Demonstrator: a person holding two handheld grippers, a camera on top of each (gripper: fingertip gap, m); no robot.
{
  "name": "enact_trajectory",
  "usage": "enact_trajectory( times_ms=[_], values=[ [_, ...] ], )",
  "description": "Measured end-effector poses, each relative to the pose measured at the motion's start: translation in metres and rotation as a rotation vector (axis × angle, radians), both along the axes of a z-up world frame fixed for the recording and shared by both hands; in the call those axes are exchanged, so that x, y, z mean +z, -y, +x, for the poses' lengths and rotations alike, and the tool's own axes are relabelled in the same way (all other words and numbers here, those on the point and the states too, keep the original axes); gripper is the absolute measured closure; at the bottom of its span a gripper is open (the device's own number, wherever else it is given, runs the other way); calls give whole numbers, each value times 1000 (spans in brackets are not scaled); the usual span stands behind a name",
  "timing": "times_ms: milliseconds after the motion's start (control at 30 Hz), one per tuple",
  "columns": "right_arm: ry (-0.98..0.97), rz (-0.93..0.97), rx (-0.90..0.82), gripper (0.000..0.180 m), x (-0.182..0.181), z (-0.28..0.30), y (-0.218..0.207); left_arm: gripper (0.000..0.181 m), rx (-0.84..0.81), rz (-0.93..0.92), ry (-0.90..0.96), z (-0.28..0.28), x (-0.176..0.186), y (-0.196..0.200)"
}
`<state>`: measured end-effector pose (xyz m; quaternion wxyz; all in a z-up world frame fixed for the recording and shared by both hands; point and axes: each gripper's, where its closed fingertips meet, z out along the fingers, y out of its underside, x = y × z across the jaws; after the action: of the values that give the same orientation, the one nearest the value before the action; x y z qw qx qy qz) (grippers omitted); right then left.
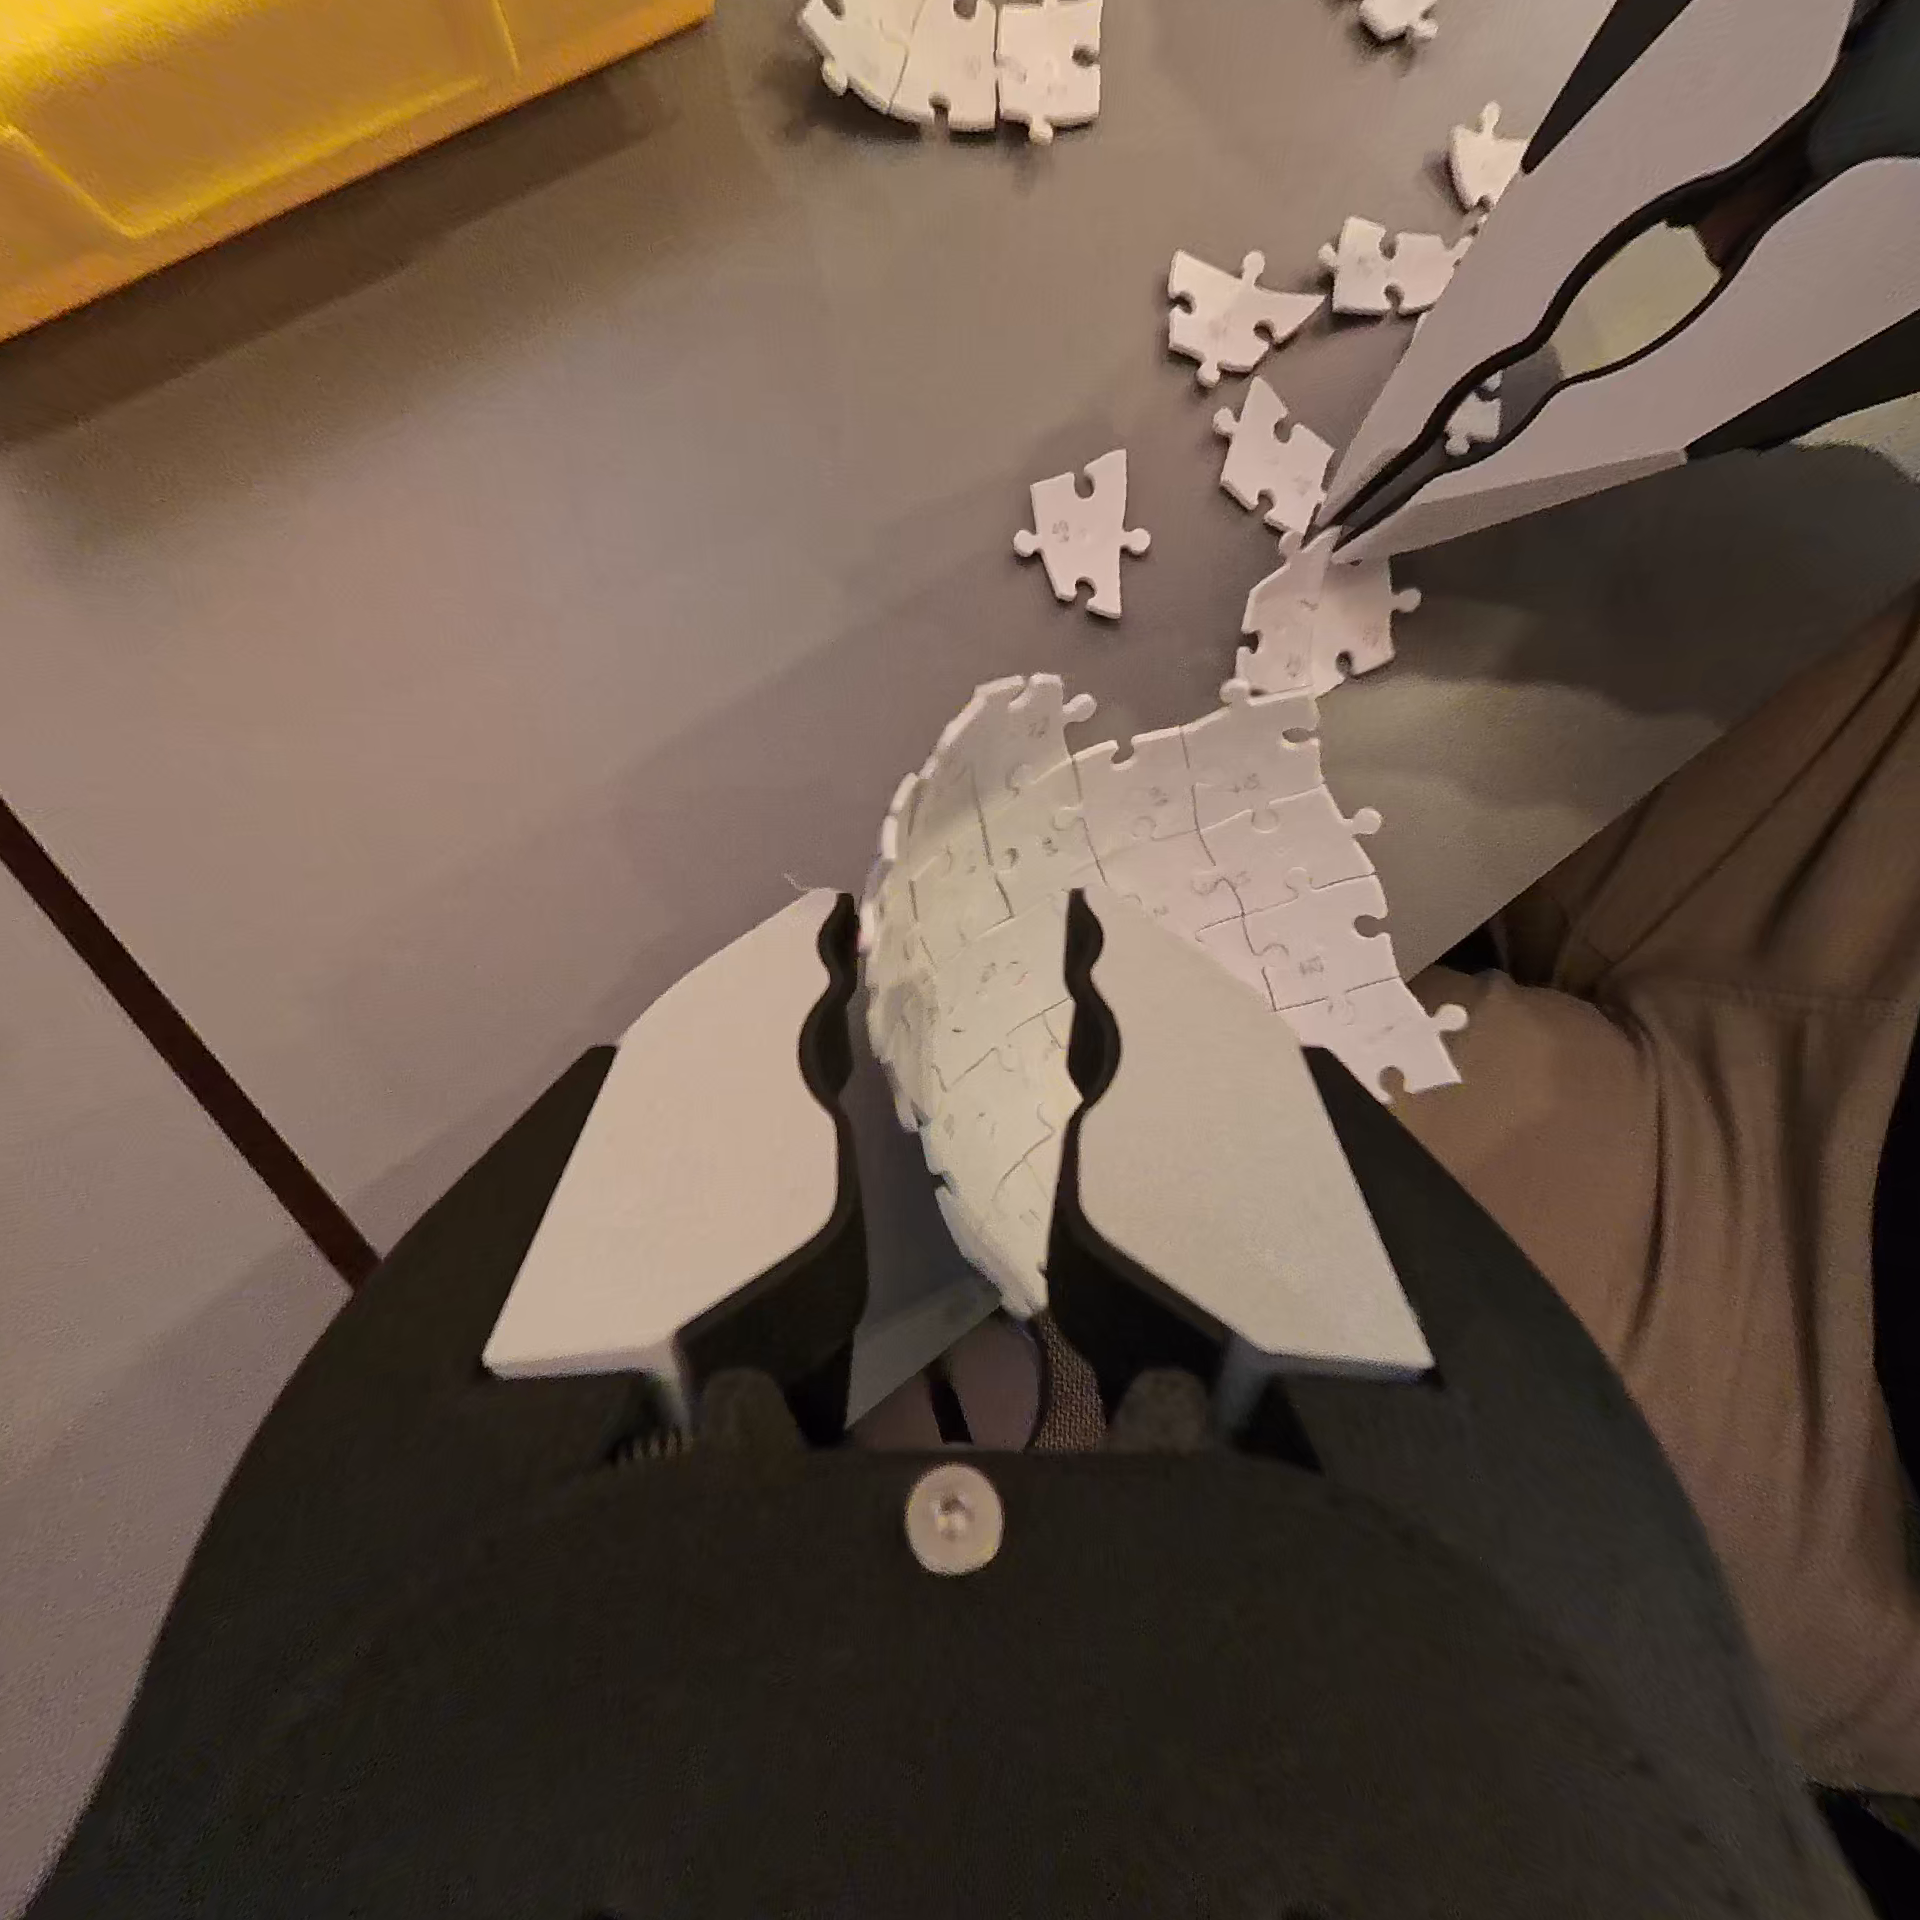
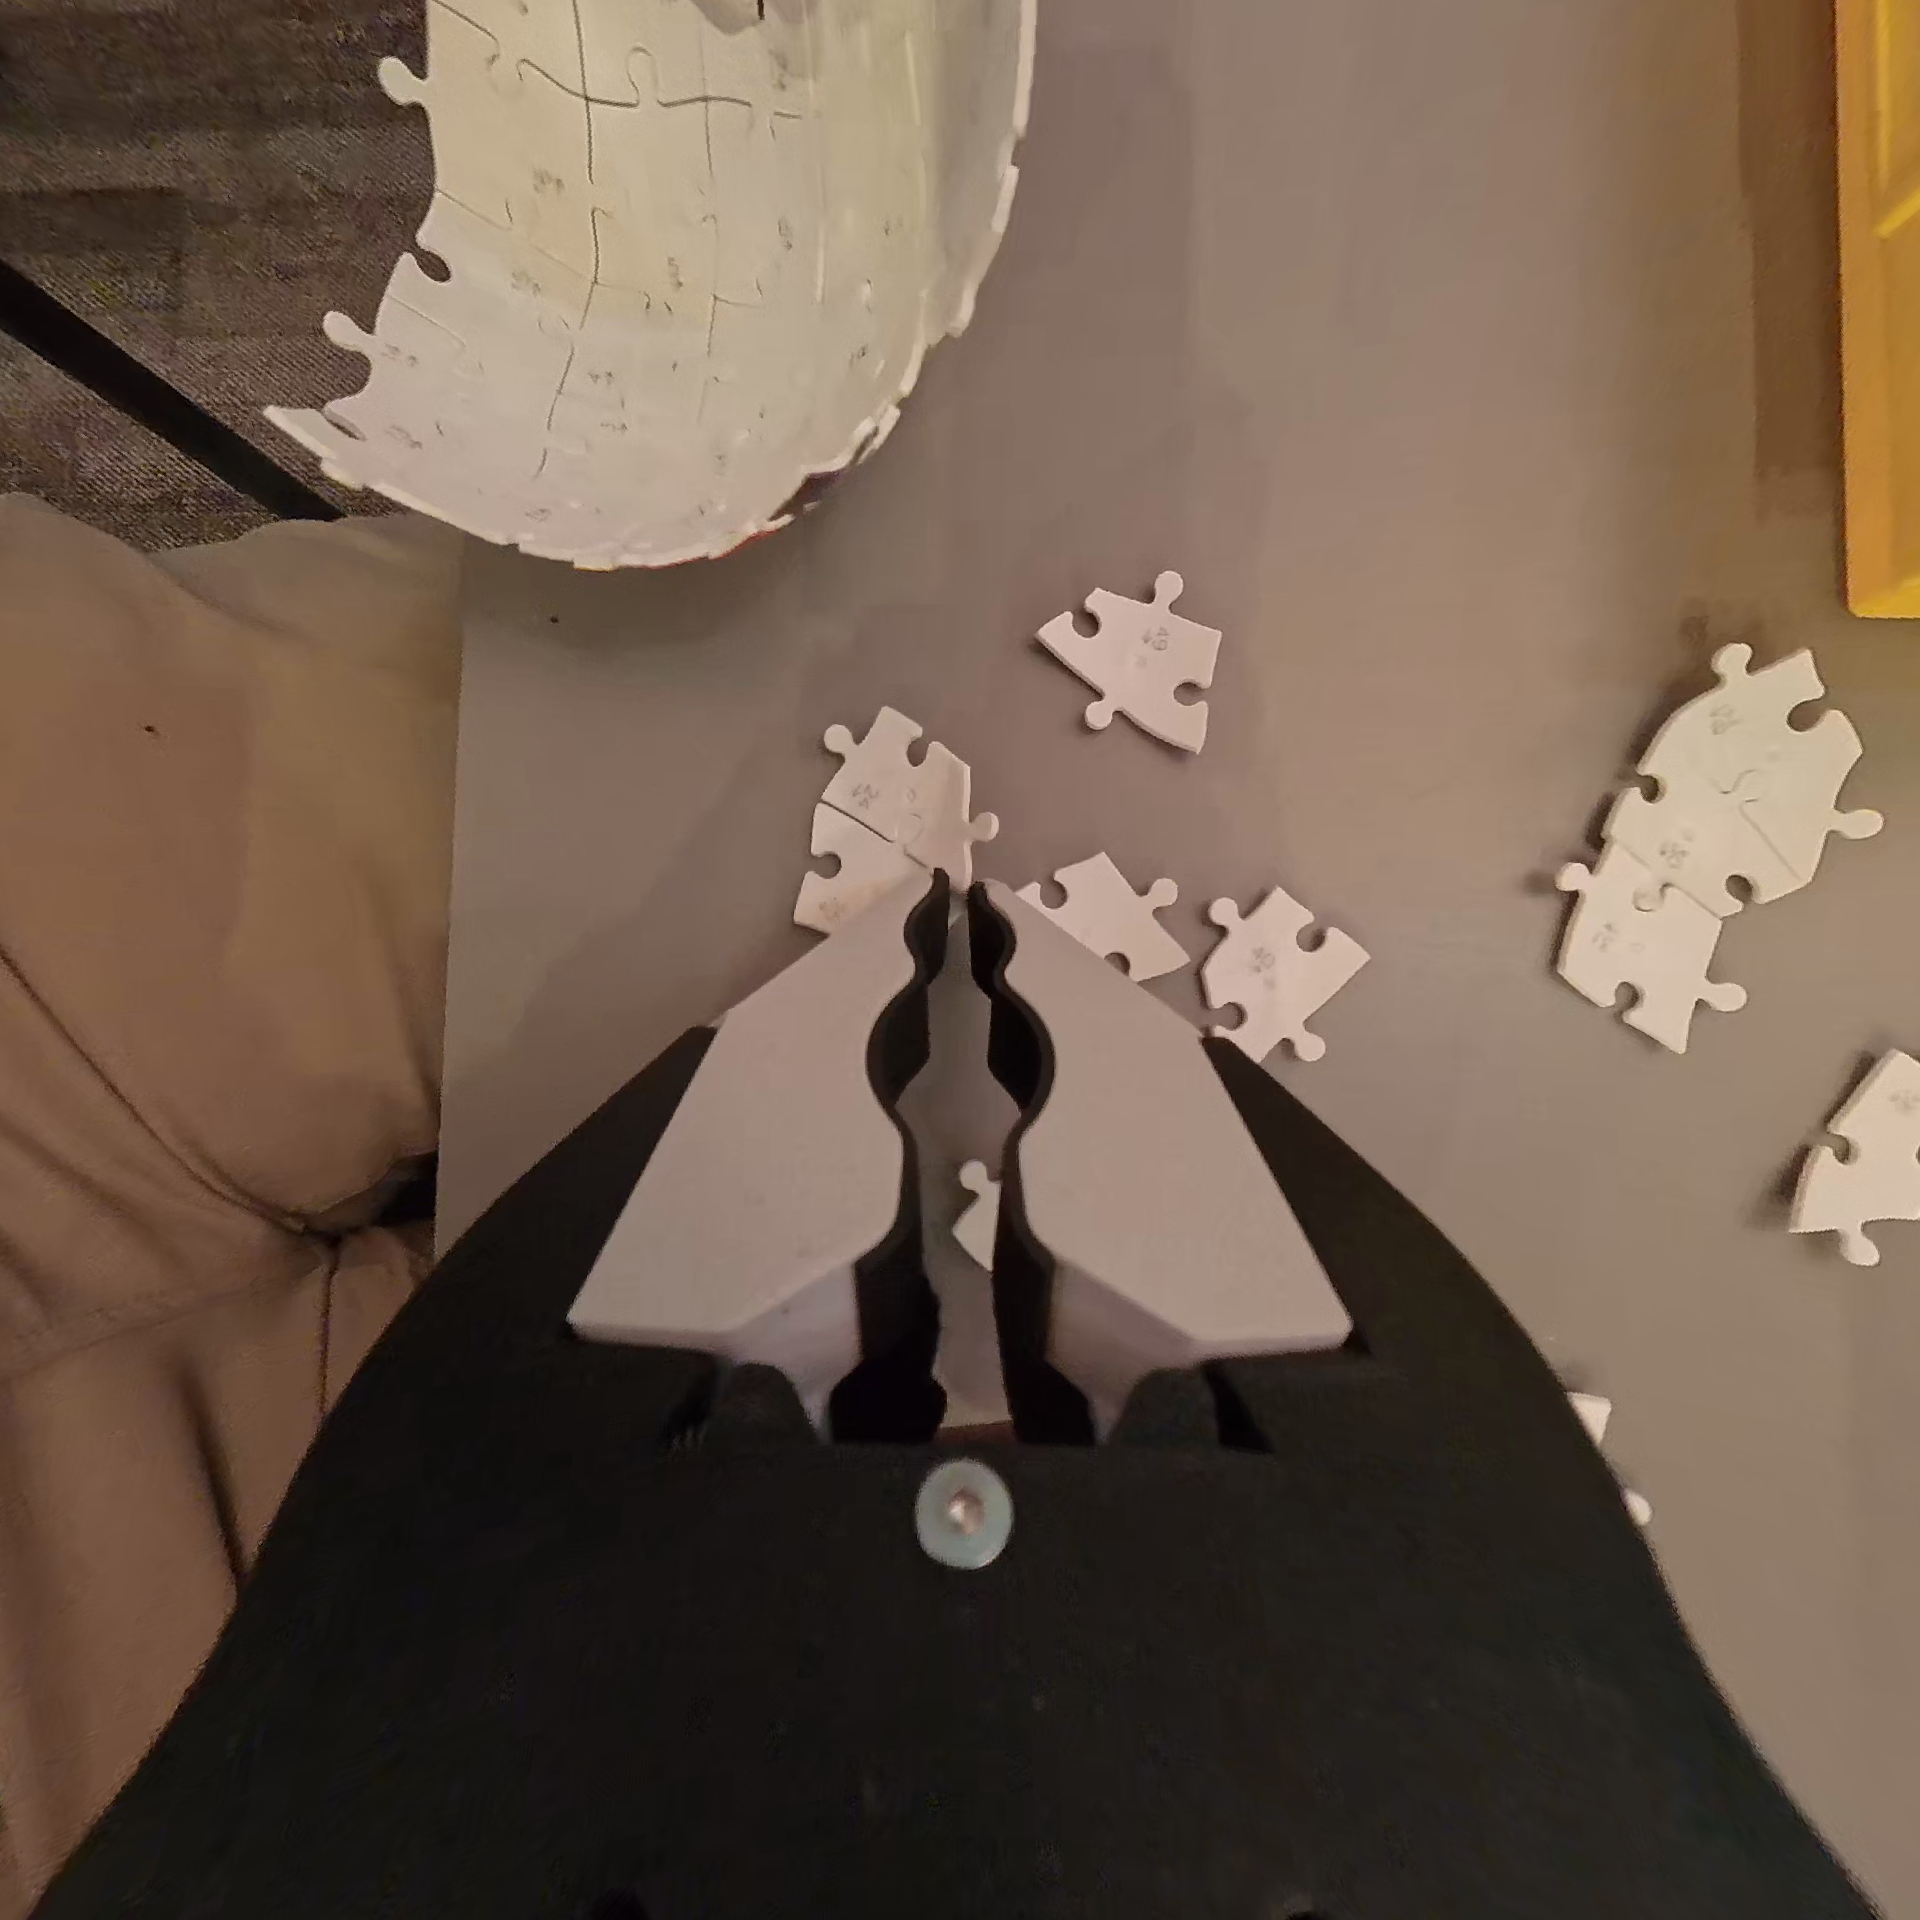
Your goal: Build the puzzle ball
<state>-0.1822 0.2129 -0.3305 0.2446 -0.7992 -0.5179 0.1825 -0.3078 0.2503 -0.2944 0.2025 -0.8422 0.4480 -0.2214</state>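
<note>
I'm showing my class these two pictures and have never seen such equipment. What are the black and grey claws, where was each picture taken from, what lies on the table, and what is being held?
The claws are two-finger grippers that a person holds, one in each hand. Each picture comes from a camera on one gripper, looking along its fingers.

In the left wrist view, the left gripper holds the curved, half-built puzzle ball. The right gripper pinches a small joined cluster of pieces; the right wrist view shows the same cluster.

On the grey table lie loose white puzzle pieces and a yellow box.
</note>
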Motion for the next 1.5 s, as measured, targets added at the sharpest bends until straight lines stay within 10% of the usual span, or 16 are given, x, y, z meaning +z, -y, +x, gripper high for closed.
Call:
enact_trajectory(
  times_ms=[900,1500],
  values=[
    [-168,-10,45,180,59,2,-18,138,41,225,-107,-16,33,-11],
    [20,137,558,180,109,-67,-48,151,-235,156,201,28,51,-27]
  ],
)
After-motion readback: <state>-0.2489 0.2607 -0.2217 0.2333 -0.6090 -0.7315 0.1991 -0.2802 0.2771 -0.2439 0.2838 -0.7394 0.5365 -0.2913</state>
